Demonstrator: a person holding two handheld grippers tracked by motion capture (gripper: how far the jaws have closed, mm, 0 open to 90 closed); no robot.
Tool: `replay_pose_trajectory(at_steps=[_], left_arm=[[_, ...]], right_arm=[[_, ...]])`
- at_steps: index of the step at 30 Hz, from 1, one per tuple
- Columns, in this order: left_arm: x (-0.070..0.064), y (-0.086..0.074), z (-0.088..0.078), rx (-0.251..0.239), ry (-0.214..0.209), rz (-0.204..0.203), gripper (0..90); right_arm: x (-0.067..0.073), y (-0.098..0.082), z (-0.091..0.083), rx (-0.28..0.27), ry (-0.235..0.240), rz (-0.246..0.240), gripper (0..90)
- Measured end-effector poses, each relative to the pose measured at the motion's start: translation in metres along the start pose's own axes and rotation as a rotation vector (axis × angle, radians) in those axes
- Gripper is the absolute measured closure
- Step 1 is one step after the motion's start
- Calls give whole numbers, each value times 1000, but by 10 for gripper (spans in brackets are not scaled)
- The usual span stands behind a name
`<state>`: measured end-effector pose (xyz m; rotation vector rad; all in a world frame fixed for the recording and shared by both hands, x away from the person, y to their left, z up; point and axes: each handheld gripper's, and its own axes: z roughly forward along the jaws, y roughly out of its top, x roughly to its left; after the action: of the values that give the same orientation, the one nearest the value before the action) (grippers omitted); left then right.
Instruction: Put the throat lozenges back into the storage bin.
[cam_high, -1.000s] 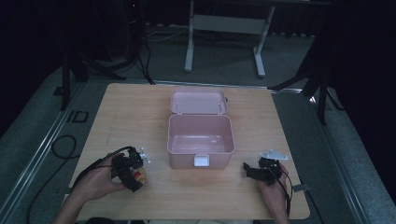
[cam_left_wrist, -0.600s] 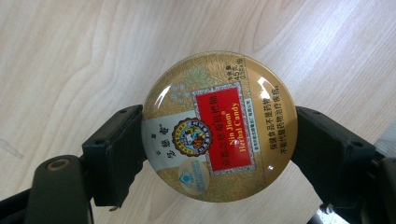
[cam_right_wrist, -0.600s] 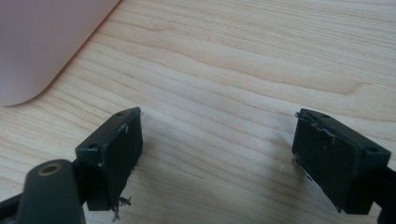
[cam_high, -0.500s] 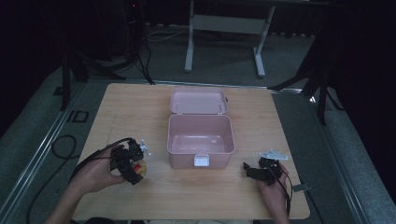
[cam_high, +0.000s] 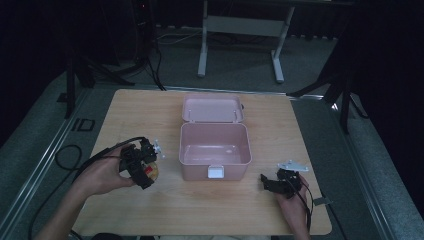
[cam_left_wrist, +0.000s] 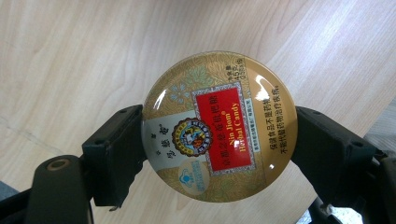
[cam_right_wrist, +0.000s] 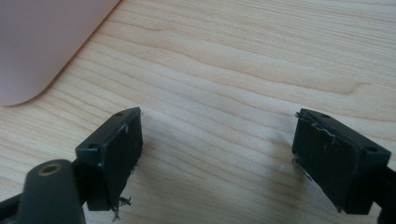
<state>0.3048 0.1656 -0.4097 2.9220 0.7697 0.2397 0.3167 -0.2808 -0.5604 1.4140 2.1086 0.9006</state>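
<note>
- My left gripper pinches the round candy tin by its rim, lifted off the table.
- Pink box open, empty; tin likely goes inside, not yet placed.
- Right gripper spread, empty, resting beside box.

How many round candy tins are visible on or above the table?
1: the candy tin sits clamped in the left tongs, left of the pink box.

glossy metal candy tin; matt wood-grain table; smooth pink plastic box.
</note>
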Motion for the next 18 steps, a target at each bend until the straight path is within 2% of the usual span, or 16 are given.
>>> replay_pose_trajectory(at_steps=[3,9,14,18], left_arm=[[3,5,-6,1,-2,27,209],[5,15,-14,2,14,47,210],[7,23,-23,-18,-5,73,210],[9,28,-28,-14,8,90,209]], right_arm=[[0,0,0,0,0,1,159],[0,0,0,0,0,4,159],[0,0,0,0,1,1,159],[0,0,0,0,1,1,160]])
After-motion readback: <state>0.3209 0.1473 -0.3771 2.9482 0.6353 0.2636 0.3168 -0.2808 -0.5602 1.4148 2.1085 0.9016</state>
